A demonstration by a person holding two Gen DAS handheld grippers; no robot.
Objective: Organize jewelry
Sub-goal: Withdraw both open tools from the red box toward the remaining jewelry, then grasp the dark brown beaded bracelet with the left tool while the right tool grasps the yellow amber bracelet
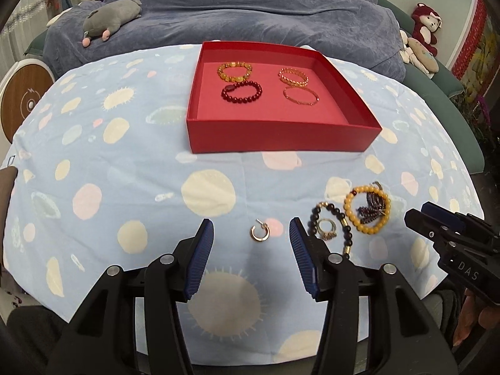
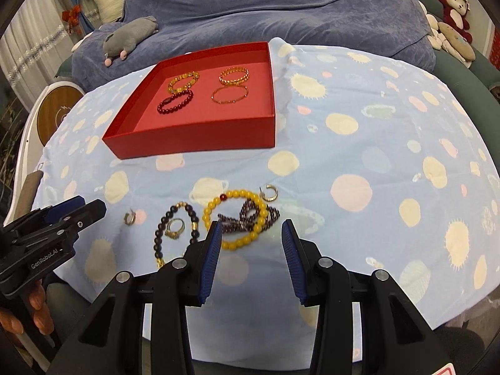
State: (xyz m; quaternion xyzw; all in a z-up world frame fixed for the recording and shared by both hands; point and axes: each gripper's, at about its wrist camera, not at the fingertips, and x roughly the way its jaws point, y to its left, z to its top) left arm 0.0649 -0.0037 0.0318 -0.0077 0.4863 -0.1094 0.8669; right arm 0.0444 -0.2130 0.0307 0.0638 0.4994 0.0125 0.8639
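Note:
A red box (image 1: 275,137) (image 2: 200,139) holds several bracelets: amber beads (image 1: 235,71), dark red beads (image 1: 241,91) and two gold bangles (image 1: 293,76). On the cloth lie a gold hoop earring (image 1: 260,232) (image 2: 129,217), a black bead bracelet (image 1: 334,228) (image 2: 176,234) around a ring (image 1: 326,229) (image 2: 175,228), a yellow bead bracelet (image 1: 367,209) (image 2: 236,218) over a dark purple beaded piece (image 2: 250,217), and a second hoop earring (image 2: 270,192). My left gripper (image 1: 251,237) is open, its fingers either side of the earring. My right gripper (image 2: 251,234) (image 1: 418,215) is open, just short of the yellow bracelet.
The table wears a light blue dotted cloth (image 1: 125,172). Behind it is a sofa under a blue-grey blanket (image 1: 250,9) with a grey plush (image 1: 112,18). Plush toys (image 1: 426,25) sit at the back right. A round white device (image 1: 22,100) stands at the left.

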